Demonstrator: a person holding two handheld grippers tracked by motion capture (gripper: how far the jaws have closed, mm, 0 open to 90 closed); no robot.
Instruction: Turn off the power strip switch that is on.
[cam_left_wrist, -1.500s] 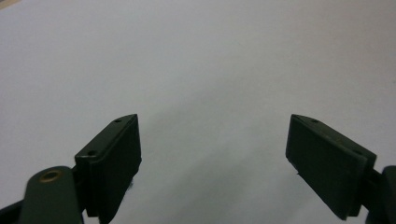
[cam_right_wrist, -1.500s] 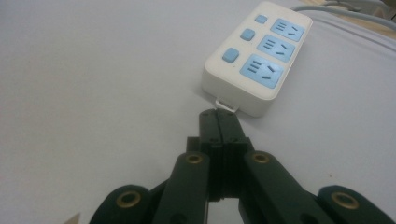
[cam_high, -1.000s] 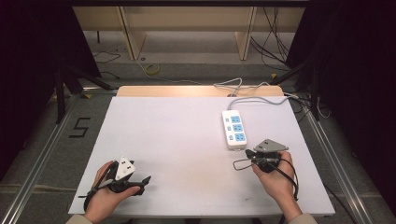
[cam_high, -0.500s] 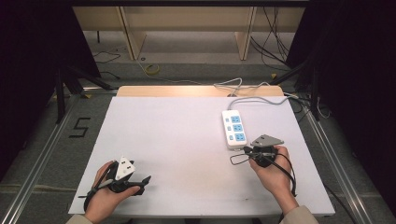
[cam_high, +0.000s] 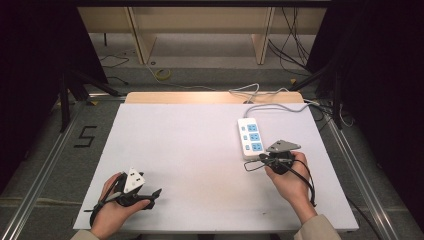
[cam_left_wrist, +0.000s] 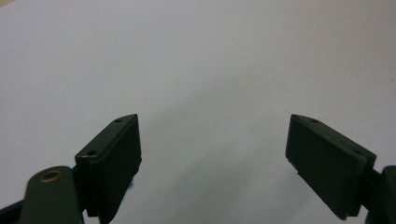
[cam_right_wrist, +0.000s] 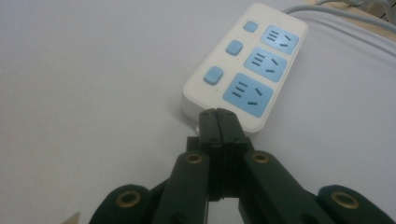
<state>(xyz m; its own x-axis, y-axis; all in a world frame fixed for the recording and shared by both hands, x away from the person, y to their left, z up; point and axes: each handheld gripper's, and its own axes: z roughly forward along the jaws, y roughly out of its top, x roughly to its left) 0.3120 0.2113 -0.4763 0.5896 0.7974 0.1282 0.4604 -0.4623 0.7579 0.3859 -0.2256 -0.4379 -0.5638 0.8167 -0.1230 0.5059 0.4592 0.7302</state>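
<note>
Moved: right gripper (cam_high: 261, 158) nearer the power strip (cam_high: 251, 137) than a second ago.
Strip place: table (cam_high: 190, 150), toward 2 o'clock.
Long axis: 12 to 6 — cord end at 12.
Count: one strip, three blue sockets, three buttons.
Right gripper: pressed together, tips just beside strip's near end.
Left gripper (cam_high: 156, 192): spread wide — gripping nothing.

A matte white rectangular tabletop (cam_high: 200, 150) lies bare across its middle, and a pale wooden strip (cam_high: 190, 97) shows along its far edge. Silver metal rails (cam_high: 45, 172) run along both sides of it. On the grey floor (cam_high: 210, 60) to the left is a black figure "5" (cam_high: 86, 136). Beyond the table stand light wooden frame legs (cam_high: 141, 35), with a small yellow coil (cam_high: 162, 75) near them and thin black cables (cam_high: 290, 35) hanging at the far right. Black drapes (cam_high: 30, 75) close off both sides.
</note>
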